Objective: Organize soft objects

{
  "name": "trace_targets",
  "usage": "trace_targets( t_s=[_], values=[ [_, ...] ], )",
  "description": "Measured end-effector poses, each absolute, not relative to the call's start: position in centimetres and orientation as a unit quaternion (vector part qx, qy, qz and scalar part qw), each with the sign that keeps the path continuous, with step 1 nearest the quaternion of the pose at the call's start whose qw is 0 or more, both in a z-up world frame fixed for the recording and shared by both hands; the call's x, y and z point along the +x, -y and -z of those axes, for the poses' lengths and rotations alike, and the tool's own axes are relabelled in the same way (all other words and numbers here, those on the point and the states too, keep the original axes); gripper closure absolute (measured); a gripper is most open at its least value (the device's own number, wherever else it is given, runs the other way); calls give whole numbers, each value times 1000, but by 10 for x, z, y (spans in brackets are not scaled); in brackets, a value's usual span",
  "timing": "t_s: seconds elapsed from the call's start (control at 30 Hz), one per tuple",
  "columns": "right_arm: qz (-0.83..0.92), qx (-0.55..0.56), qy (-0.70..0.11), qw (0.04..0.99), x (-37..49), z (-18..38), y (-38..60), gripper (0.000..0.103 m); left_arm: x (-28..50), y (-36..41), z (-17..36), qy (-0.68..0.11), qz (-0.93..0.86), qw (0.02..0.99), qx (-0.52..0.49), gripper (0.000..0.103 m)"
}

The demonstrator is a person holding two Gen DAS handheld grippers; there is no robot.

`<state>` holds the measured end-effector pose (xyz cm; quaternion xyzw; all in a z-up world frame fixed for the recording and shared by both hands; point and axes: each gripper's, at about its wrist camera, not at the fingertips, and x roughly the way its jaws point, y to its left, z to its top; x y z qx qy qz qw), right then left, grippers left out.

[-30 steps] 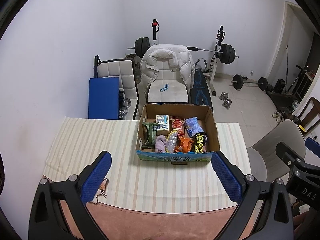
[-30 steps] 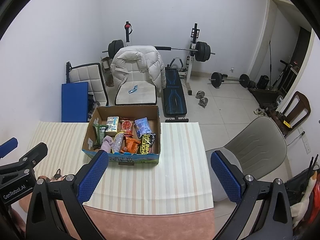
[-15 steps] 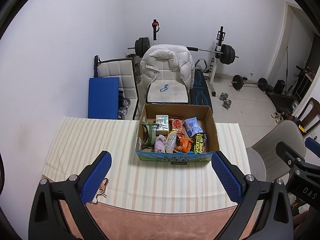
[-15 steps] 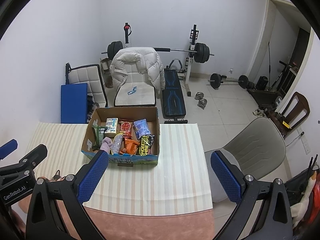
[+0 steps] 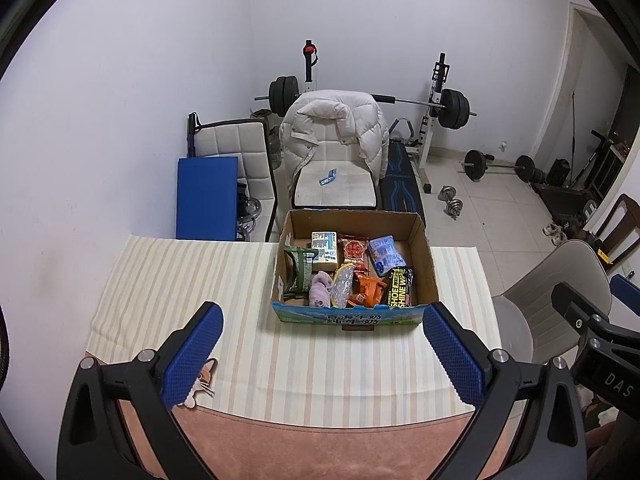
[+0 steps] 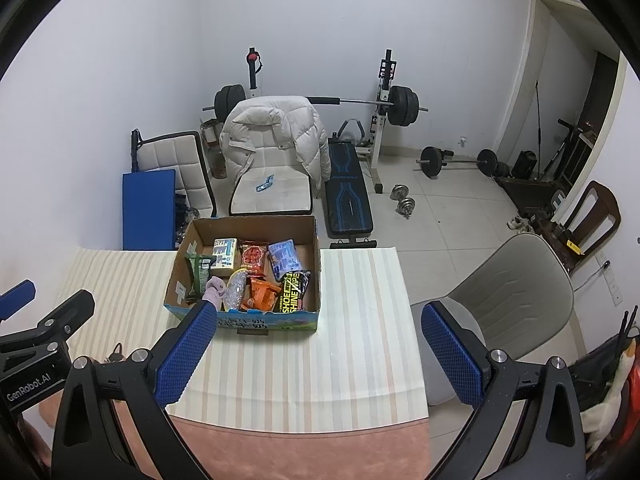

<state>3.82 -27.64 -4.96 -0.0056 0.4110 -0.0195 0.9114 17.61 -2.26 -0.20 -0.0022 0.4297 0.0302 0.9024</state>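
- The left gripper (image 5: 322,346) hangs above the near part of the table, its blue-padded fingers (image 5: 192,354) spread wide with nothing between them.
- The right gripper (image 6: 318,344) is released the same way, over the table's near right part; its left finger (image 6: 186,354) overlaps the box's near left corner in that view.
- A cardboard box (image 5: 422,252) sits against the far edge of the striped tablecloth (image 5: 180,280), right of the middle.
- Inside the box, toward its near wall, lies a lilac soft cloth bundle (image 5: 321,289), touching a green packet (image 5: 300,274) on its left and a clear crinkly bag (image 5: 342,286) on its right.
- Next come an orange packet (image 5: 366,288) and a black pack (image 5: 400,290) that reads "SHOE SHINE WIPE".
- Deeper in are a small carton (image 5: 324,250), a red snack bag (image 5: 354,250) and a blue bag (image 5: 384,254).
- The box's blue front wall carries Chinese characters.
- A cat-shaped tag (image 5: 200,380) lies at the tablecloth's near left corner, partly under the left finger.
- "GenRobot.AI" and "DAS" can be read on the gripper bodies.
- Behind the table stand a chair with a white puffer jacket (image 5: 336,128), a barbell rack (image 5: 440,100) and a grey chair (image 6: 508,296).
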Motion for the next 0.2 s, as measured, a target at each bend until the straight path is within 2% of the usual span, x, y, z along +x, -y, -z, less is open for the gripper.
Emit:
trace_targets(
  t_s=[0.2],
  values=[
    [21, -4, -412, 911, 41, 47, 275, 0, 176, 23, 1, -429, -32, 903, -1, 0]
  ],
)
